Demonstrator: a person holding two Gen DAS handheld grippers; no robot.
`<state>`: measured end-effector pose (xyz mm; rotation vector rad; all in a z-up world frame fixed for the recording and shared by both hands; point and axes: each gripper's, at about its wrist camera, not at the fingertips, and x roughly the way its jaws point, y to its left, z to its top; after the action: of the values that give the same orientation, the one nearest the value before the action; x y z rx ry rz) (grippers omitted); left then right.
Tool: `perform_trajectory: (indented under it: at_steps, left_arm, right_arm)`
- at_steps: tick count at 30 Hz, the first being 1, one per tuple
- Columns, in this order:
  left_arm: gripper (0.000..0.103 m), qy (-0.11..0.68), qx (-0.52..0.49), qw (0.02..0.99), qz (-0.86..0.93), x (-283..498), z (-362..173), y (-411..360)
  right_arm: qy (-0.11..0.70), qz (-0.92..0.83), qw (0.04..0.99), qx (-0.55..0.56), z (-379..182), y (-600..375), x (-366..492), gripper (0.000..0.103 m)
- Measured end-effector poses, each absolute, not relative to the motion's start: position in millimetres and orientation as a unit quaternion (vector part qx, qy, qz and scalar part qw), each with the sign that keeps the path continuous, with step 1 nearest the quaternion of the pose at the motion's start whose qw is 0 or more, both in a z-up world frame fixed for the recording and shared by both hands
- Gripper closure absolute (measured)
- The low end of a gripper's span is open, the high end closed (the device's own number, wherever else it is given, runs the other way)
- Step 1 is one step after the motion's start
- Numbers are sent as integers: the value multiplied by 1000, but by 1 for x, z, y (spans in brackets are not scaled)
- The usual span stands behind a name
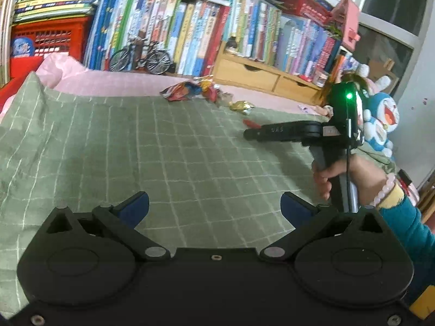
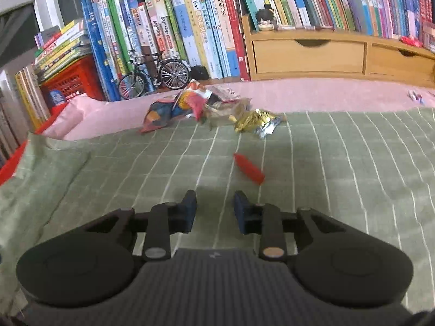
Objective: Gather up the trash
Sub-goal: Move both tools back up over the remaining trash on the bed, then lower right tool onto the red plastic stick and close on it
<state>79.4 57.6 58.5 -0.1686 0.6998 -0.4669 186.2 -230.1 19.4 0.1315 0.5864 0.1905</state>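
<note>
Under the shelved books [image 2: 206,27], two wooden drawers [image 2: 310,53] sit closed.

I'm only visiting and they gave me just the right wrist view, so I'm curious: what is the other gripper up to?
Observer: The left gripper is open and holds nothing. It is over the green cloth.
Visitor: And who holds mine?
Observer: A hand is wrapped round the handle of the right gripper, with a bead bracelet at the wrist.
Visitor: Anything beside me that I miss?
Observer: A blue cat toy shows just behind the right gripper in the left wrist view.
</note>
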Motion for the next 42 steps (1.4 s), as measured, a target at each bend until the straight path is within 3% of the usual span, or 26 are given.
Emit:
perform_trajectory:
  at_steps: [7, 9, 13, 14, 21, 24, 30, 37, 40, 41, 42]
  left_arm:
    - [0, 340, -88, 911, -214, 84, 52, 67]
    - [0, 342, -90, 911, -212, 86, 51, 68]
    - [0, 344, -90, 910, -214, 83, 50, 68]
    - [0, 344, -89, 910, -216, 83, 49, 68]
    - [0, 342, -85, 910, -220, 90, 47, 61]
    - [0, 335, -70, 915, -214, 94, 48, 56]
    - [0, 327, -63, 915, -227, 100, 50, 52]
    - [0, 330, -59, 916, -222, 97, 48, 51]
    - [0, 339, -63, 912, -221, 96, 46, 50]
    - [0, 340, -63, 912, -223, 95, 46, 49]
    - [0, 339, -62, 911, -225, 94, 47, 47]
  right_arm:
    - [290, 52, 955, 39, 22, -242, 211, 59]
    - [287, 42, 957, 28, 22, -243, 215, 53]
    - [289, 10, 957, 18, 22, -240, 217, 15]
    - [286, 5, 958, 24, 22, -240, 216, 14]
    - [279, -52, 958, 44, 16, -232, 235, 14]
    - [272, -85, 957, 53, 14, -230, 248, 22]
    - [263, -105, 958, 37, 13, -226, 254, 56]
    - [268, 34, 963, 22, 16, -229, 213, 57]
    - [274, 107, 955, -31, 14, -222, 190, 37]
    - [273, 112, 954, -48, 13, -221, 183, 24]
    - [273, 104, 954, -61, 13, -220, 177, 16]
